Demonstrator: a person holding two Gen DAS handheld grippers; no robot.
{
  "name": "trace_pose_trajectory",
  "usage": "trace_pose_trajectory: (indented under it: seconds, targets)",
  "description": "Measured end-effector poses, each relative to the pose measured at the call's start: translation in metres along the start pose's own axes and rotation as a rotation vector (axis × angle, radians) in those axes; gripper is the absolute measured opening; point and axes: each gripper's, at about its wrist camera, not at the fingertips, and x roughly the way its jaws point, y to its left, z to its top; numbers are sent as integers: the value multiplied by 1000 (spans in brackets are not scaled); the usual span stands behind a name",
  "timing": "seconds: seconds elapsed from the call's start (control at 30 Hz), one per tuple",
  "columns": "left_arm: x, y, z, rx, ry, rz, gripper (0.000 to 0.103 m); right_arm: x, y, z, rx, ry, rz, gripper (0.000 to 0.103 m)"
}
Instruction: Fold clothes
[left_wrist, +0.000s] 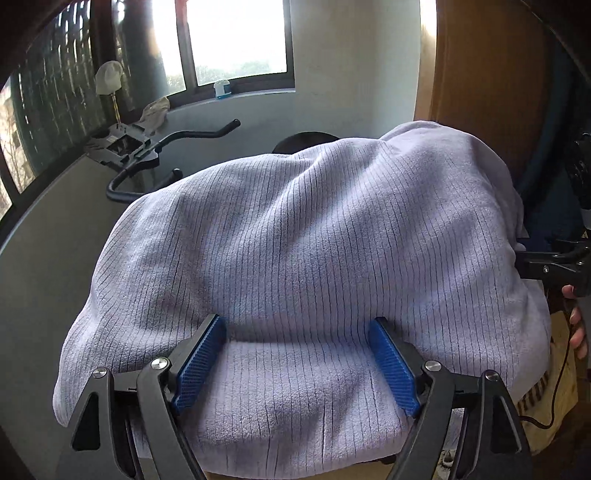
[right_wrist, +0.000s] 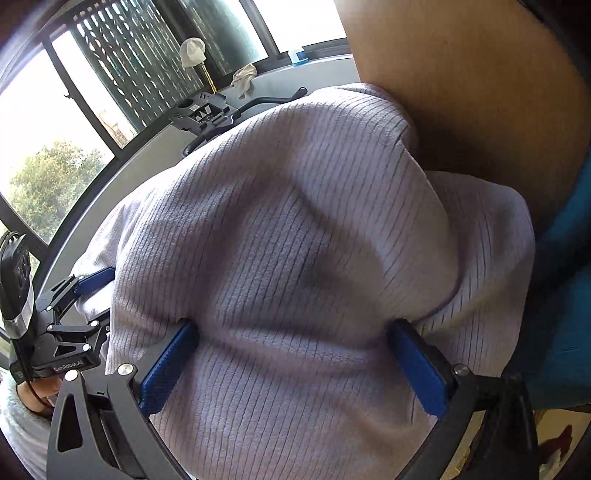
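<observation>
A lavender ribbed garment (left_wrist: 295, 229) lies in a thick heap with a folded layer at its near edge, and it fills both views. My left gripper (left_wrist: 295, 321) stands open at that near edge. Its blue pads (left_wrist: 203, 354) are wide apart, with the flat folded layer between them. My right gripper (right_wrist: 293, 325) is open very wide over the garment (right_wrist: 295, 221), and the cloth bulges up between its blue pads (right_wrist: 417, 365). In the right wrist view the left gripper (right_wrist: 101, 295) shows at the heap's left edge. What lies under the heap is hidden.
An exercise bike's black handlebars (left_wrist: 166, 147) and console (right_wrist: 203, 110) stand behind the heap near the dark-framed windows (left_wrist: 236, 40). A brown wooden door (left_wrist: 480, 74) rises at the right, with a blue surface (right_wrist: 565, 295) beside it. A hand (left_wrist: 578, 328) shows at the right edge.
</observation>
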Motion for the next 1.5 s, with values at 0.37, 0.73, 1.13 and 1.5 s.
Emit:
trace_pose_trajectory:
  seconds: [0.37, 0.73, 1.13, 1.5]
  targets:
    - [12, -3, 23, 13, 9, -11, 84, -6, 2, -4, 38, -41, -3, 103]
    - [-49, 11, 0, -73, -33, 59, 84, -37, 14, -28, 148, -57, -26, 103]
    - [-110, -27, -64, -145, -65, 132, 84, -89, 42, -103, 76, -99, -76, 103]
    - [-139, -75, -151, -177, -29, 160, 84, -115, 61, -205, 10, -115, -116, 103]
